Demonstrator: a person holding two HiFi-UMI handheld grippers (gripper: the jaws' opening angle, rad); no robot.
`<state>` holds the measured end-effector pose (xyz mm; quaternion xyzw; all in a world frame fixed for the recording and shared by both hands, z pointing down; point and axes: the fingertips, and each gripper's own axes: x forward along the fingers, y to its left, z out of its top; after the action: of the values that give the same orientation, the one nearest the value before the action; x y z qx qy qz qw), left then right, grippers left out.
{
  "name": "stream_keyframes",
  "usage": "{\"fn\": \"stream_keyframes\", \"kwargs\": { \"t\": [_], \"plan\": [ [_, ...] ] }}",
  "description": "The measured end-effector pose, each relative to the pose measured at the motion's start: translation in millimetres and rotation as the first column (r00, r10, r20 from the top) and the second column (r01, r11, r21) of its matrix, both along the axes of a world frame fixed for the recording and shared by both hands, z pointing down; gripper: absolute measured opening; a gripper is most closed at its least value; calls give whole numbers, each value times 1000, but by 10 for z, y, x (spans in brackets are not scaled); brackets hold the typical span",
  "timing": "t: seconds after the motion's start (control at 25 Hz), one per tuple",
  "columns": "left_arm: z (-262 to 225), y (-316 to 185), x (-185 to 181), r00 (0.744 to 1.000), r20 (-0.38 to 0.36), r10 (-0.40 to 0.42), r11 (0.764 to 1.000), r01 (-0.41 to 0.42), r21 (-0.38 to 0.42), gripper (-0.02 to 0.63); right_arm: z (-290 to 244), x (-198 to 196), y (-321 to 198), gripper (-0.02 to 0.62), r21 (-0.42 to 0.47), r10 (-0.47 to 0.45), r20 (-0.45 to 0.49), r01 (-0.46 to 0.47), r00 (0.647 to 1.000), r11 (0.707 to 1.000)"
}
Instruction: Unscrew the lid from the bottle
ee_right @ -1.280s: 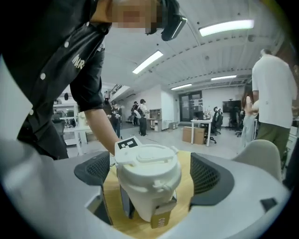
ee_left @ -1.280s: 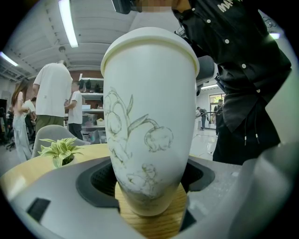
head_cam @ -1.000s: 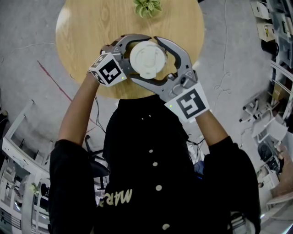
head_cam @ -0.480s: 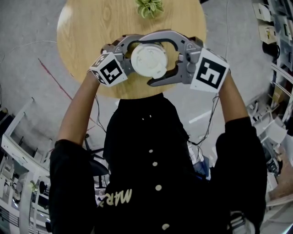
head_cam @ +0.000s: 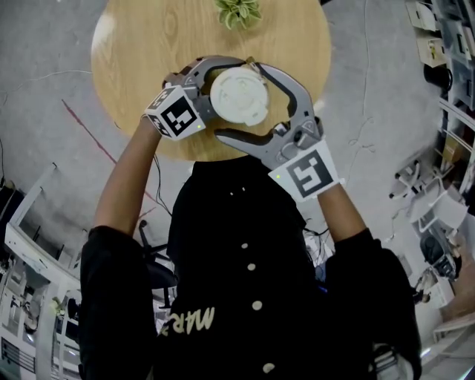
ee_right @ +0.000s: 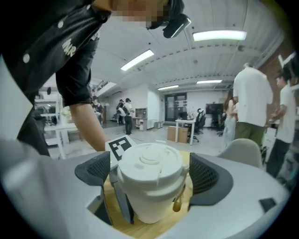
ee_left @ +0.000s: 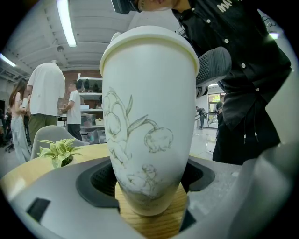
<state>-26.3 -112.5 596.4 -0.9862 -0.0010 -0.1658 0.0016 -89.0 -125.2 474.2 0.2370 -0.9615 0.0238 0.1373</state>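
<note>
You have: white bottle (ee_left: 148, 121), grey flower sketch; cream lid (head_cam: 239, 96); pale wood-grain table (head_cam: 141, 59); green plant (head_cam: 239, 11).

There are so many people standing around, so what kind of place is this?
Probably a big shared office or lab: a desk with a rolling chair, long ceiling lights, and shelves of stuff.

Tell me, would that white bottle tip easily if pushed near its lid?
Likely: the bottle is tall and narrows toward its base. Its smooth wall looks slippery. The left gripper, clamped low on it, should steady it.
</note>
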Motion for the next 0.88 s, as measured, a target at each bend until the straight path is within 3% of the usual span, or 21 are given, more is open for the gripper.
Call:
{"fn": "stream_keyframes", "kwargs": {
  "t": [0.12, 0.2, 0.28, 0.4, 0.48, 0.6, 0.68, 0.72, 0.8, 0.88],
  "plan": [
    [2, 2, 9, 1000, -1, -1, 1000, 1, 1, 376, 10, 5, -43, 517, 62, 115, -23, -113, 993, 992],
    [-3, 4, 6, 1000, -2, -1, 1000, 1, 3, 376, 3, -6, -81, 471, 78, 142, -26, -140, 990, 987],
    [-9, 5, 8, 1000, -2, -3, 1000, 3, 4, 376, -3, -20, -83, 463, 88, 101, -40, -98, 994, 991],
    [-6, 10, 15, 1000, 1, 2, 1000, -2, 6, 376, 3, -40, -17, 462, 90, -83, -57, 88, 995, 992],
    [-2, 15, 13, 1000, 2, 8, 1000, -8, 6, 376, 16, -52, 57, 462, 88, -274, -64, 279, 960, 956],
    [-1, 13, 17, 1000, 4, 11, 1000, -11, 5, 376, 26, -44, 160, 462, 75, -560, -61, 563, 826, 823],
    [5, 1, 29, 1000, 8, 11, 1000, -11, 6, 376, 33, -20, 190, 462, 57, -671, -42, 672, 741, 739],
    [10, -4, 34, 1000, 10, 10, 1000, -10, 7, 376, 40, -10, 195, 462, 46, -697, -36, 698, 716, 715],
    [20, -5, 34, 1000, 14, 8, 1000, -9, 7, 376, 68, 2, 197, 463, 20, -704, -36, 705, 709, 709],
    [28, 0, 24, 1000, 15, 8, 1000, -8, 7, 376, 83, 5, 184, 463, 10, -671, -36, 671, 741, 741]
  ]
}}
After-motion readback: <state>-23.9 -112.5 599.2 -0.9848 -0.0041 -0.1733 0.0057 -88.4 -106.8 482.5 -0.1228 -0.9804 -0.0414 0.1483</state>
